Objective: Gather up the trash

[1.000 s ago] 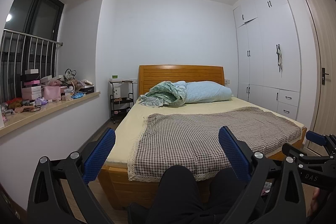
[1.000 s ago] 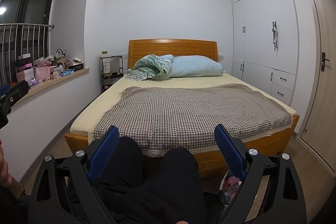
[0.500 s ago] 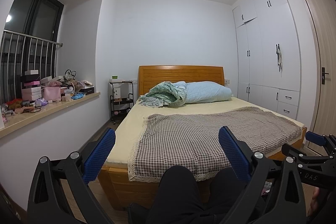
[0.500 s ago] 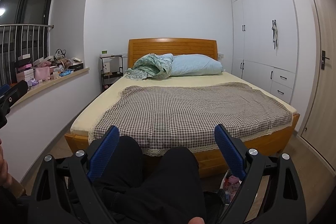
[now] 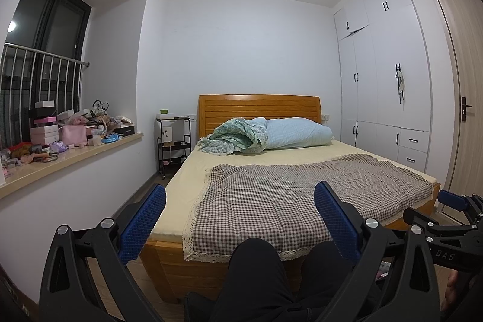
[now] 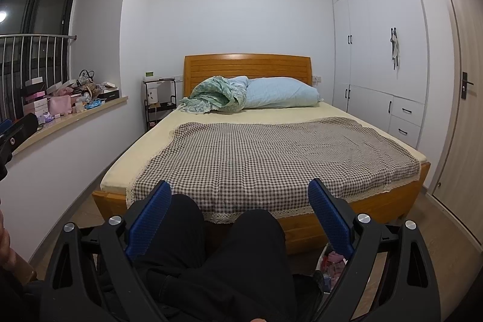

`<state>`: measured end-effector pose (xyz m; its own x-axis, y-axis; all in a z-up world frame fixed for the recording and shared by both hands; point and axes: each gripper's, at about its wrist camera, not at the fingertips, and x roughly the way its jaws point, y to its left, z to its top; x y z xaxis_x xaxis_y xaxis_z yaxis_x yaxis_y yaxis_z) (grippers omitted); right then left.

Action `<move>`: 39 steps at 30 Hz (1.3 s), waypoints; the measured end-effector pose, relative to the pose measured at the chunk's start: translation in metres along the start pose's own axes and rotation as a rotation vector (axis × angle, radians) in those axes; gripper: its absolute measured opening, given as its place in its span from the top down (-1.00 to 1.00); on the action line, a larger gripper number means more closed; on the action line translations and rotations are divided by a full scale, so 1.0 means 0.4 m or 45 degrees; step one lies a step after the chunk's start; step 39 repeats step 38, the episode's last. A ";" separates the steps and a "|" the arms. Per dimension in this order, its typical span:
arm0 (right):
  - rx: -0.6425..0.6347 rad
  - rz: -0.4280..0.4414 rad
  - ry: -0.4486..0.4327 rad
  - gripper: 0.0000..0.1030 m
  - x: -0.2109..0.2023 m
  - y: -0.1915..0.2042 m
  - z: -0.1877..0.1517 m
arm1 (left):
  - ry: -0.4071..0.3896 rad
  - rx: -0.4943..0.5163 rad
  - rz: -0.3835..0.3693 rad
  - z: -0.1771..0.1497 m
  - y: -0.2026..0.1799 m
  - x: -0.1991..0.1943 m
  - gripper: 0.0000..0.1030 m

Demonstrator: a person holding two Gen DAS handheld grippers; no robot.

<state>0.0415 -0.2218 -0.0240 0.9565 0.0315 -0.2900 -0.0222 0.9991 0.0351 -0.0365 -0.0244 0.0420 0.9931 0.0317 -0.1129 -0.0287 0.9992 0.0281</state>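
the left gripper (image 5: pixel 240 219) is spread wide with nothing between its blue-padded fingers (image 5: pixel 142 225), held level and pointing across the person's black-trousered knees (image 5: pixel 256 267) toward the wooden bed (image 5: pixel 169 264). the right gripper (image 6: pixel 240 213) is likewise wide apart and holds nothing; its blue pads (image 6: pixel 330 216) frame the same knees and the foot of the bed. in the left wrist view the right gripper's black frame shows at the right edge, just beside the left one.

the trash that can be made out sits low on the floor by the bed's near right corner: a small heap of pink and red scraps (image 6: pixel 330 263) under the right gripper's right finger, partly hidden by it, so what holds it cannot be told. in the left wrist view only a sliver of it shows behind the frame.

on the bed a brown checked blanket (image 5: pixel 302 192) with a lace edge lies flat over a pale yellow sheet (image 5: pixel 187 177). at the headboard (image 5: pixel 258 107) a crumpled green quilt (image 5: pixel 238 138) leans against a light blue pillow (image 5: pixel 295 133). a black wire cart (image 5: pixel 173 141) stands between the bed and the window wall. the window sill (image 5: pixel 78 156) on the left is piled with pink boxes, bags and small clutter (image 5: pixel 69 129). white wardrobes (image 5: pixel 383 74) fill the right wall, next to a closed door (image 5: pixel 465 98).
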 end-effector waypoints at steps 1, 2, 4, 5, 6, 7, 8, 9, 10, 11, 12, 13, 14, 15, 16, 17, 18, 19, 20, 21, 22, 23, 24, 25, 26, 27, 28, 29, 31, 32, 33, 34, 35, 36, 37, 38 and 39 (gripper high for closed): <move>-0.001 0.001 0.001 -0.71 0.001 -0.001 -0.001 | 0.001 -0.001 0.001 0.001 0.000 0.002 -0.85; -0.001 0.002 0.003 -0.71 0.001 -0.001 -0.001 | 0.002 -0.001 0.001 0.001 0.001 0.003 -0.85; -0.001 0.001 0.005 -0.71 0.003 -0.001 -0.001 | 0.006 -0.002 0.000 -0.001 0.000 0.004 -0.85; -0.001 0.001 0.005 -0.71 0.003 -0.001 -0.001 | 0.007 -0.002 0.002 -0.001 0.000 0.005 -0.85; -0.002 0.001 0.004 -0.71 0.003 -0.001 -0.001 | 0.007 -0.002 0.001 -0.001 0.000 0.005 -0.85; -0.001 0.000 0.002 -0.71 0.002 -0.001 -0.001 | 0.006 -0.003 -0.002 -0.001 0.001 0.005 -0.85; -0.001 0.001 0.001 -0.71 0.002 -0.001 -0.001 | 0.006 -0.003 -0.001 -0.001 0.000 0.003 -0.85; -0.002 0.000 0.001 -0.71 0.003 -0.001 -0.001 | 0.005 -0.002 0.002 -0.001 -0.001 0.003 -0.85; -0.004 -0.001 0.000 -0.71 0.003 0.000 -0.003 | 0.004 -0.002 0.004 -0.001 -0.001 0.002 -0.85; -0.005 -0.002 0.000 -0.71 0.003 0.001 -0.004 | 0.003 -0.002 0.004 -0.002 -0.001 0.002 -0.85; -0.005 -0.001 0.001 -0.71 0.004 0.001 -0.005 | 0.003 0.000 0.006 -0.002 -0.002 0.002 -0.85; -0.006 -0.001 0.002 -0.71 0.005 0.002 -0.005 | 0.004 0.001 0.007 -0.002 -0.003 0.002 -0.85; -0.006 -0.002 0.002 -0.71 0.005 0.003 -0.005 | 0.003 0.003 0.008 -0.002 -0.003 0.001 -0.85; -0.005 -0.002 0.001 -0.71 0.005 0.003 -0.004 | 0.002 0.005 0.008 -0.001 -0.004 0.001 -0.85; -0.005 -0.001 0.001 -0.71 0.005 0.002 -0.004 | 0.000 0.005 0.007 -0.002 -0.005 -0.001 -0.85; -0.004 -0.003 0.000 -0.71 0.005 0.003 -0.004 | -0.001 0.006 0.007 -0.002 -0.007 -0.001 -0.85; -0.004 -0.003 0.000 -0.71 0.006 0.003 -0.005 | -0.001 0.007 0.008 -0.002 -0.007 -0.001 -0.85; -0.003 -0.003 0.001 -0.71 0.007 0.004 -0.005 | -0.002 0.008 0.009 -0.004 -0.010 -0.003 -0.85; -0.003 -0.005 0.002 -0.71 0.008 0.005 -0.006 | -0.002 0.007 0.008 -0.004 -0.010 -0.003 -0.85; -0.003 -0.005 0.003 -0.71 0.008 0.006 -0.007 | -0.001 0.007 0.007 -0.004 -0.010 -0.003 -0.85; -0.003 -0.005 0.003 -0.71 0.008 0.008 -0.007 | -0.001 0.007 0.007 -0.004 -0.011 -0.003 -0.85; -0.003 -0.005 0.003 -0.71 0.008 0.008 -0.007 | -0.001 0.007 0.007 -0.004 -0.011 -0.003 -0.85; -0.004 -0.006 0.002 -0.71 0.008 0.009 -0.007 | -0.001 0.007 0.007 -0.004 -0.011 -0.003 -0.85; -0.003 -0.006 0.002 -0.71 0.008 0.009 -0.007 | -0.001 0.008 0.007 -0.005 -0.011 -0.003 -0.85; -0.003 -0.005 0.001 -0.71 0.008 0.009 -0.007 | -0.001 0.008 0.007 -0.005 -0.011 -0.004 -0.85; -0.004 -0.005 0.002 -0.71 0.009 0.009 -0.007 | -0.001 0.008 0.005 -0.005 -0.012 -0.003 -0.85; -0.006 -0.006 0.003 -0.71 0.009 0.011 -0.007 | -0.001 0.008 0.000 -0.005 -0.012 -0.004 -0.85; -0.007 -0.006 0.004 -0.71 0.010 0.012 -0.007 | 0.000 0.008 -0.013 -0.006 -0.012 -0.005 -0.85; -0.007 -0.007 0.004 -0.71 0.011 0.012 -0.007 | 0.005 0.005 -0.018 -0.007 -0.006 -0.001 -0.85; -0.006 -0.007 0.004 -0.71 0.011 0.012 -0.007 | 0.016 0.001 -0.031 -0.007 -0.003 0.004 -0.85; -0.004 -0.008 0.002 -0.71 0.011 0.012 -0.008 | 0.027 0.002 -0.036 -0.009 -0.004 0.008 -0.85; -0.002 -0.011 0.005 -0.71 0.014 0.011 -0.009 | 0.039 0.005 -0.038 -0.011 -0.004 0.014 -0.85; -0.001 -0.012 0.008 -0.71 0.017 0.009 -0.011 | 0.058 0.008 -0.045 -0.014 -0.006 0.022 -0.85; 0.007 -0.016 0.011 -0.71 0.026 0.004 -0.015 | 0.073 0.007 -0.056 -0.017 -0.005 0.030 -0.85; 0.014 -0.018 0.018 -0.71 0.033 -0.002 -0.017 | 0.104 0.003 -0.080 -0.021 -0.003 0.046 -0.85; 0.025 -0.017 0.032 -0.71 0.045 -0.009 -0.020 | 0.143 -0.009 -0.105 -0.026 0.000 0.070 -0.85; 0.025 -0.017 0.032 -0.71 0.045 -0.009 -0.020 | 0.143 -0.009 -0.105 -0.026 0.000 0.070 -0.85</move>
